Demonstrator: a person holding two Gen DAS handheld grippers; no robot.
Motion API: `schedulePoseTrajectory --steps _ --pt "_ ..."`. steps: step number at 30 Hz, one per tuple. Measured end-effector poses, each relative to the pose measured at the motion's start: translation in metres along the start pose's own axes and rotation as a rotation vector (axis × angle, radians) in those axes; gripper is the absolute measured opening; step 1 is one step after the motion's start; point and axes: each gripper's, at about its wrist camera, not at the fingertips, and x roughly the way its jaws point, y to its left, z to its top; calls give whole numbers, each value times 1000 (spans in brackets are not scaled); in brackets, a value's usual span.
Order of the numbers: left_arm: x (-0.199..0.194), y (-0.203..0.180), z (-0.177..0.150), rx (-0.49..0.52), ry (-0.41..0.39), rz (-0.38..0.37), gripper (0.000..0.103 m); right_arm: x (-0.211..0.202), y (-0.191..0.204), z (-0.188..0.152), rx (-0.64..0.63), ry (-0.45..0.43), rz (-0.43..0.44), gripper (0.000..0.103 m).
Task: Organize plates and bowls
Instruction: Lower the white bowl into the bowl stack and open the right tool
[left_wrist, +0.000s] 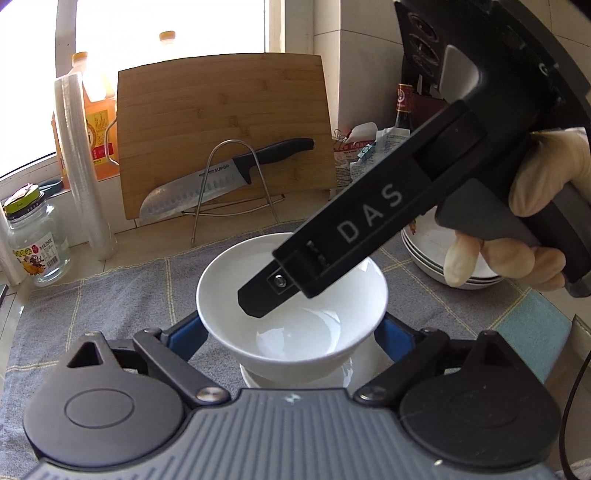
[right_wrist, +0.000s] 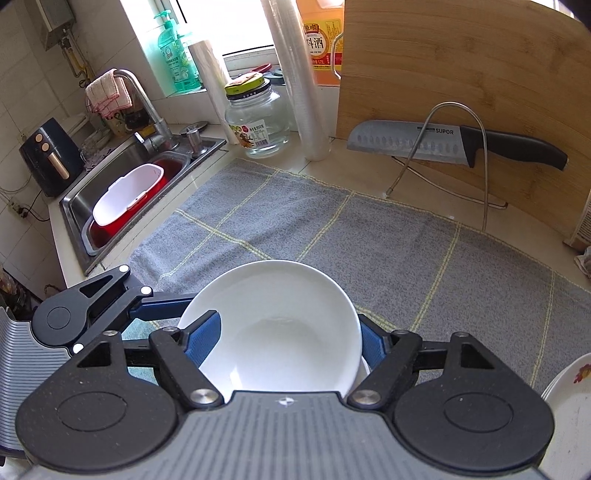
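A white bowl (left_wrist: 291, 295) sits nested on a second white bowl (left_wrist: 343, 376) on the grey cloth (left_wrist: 110, 306). My left gripper (left_wrist: 291, 339) is open, its blue fingers (left_wrist: 188, 336) standing either side of the bowl's lower wall. My right gripper (right_wrist: 284, 339) reaches in from the right; one black finger (left_wrist: 266, 295) is inside the bowl. In the right wrist view the bowl (right_wrist: 273, 325) has one blue finger (right_wrist: 203, 339) inside its rim and the other outside, shut on the wall. A stack of floral plates (left_wrist: 436, 258) stands at the right.
A bamboo cutting board (left_wrist: 221, 129) leans at the back with a knife (left_wrist: 207, 184) on a wire rack. A glass jar (left_wrist: 37, 240), a plastic roll (left_wrist: 81, 166) and an oil bottle (left_wrist: 96, 122) stand left. A sink (right_wrist: 125, 192) lies further left.
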Motion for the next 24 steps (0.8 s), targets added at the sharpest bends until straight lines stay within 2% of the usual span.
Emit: schedulePoseTrajectory --steps 14,24 --pt "6 -9 -10 24 35 -41 95 5 -8 -20 46 24 -14 82" --pt "12 -8 -13 26 40 -45 95 6 -11 -21 56 18 -8 82"
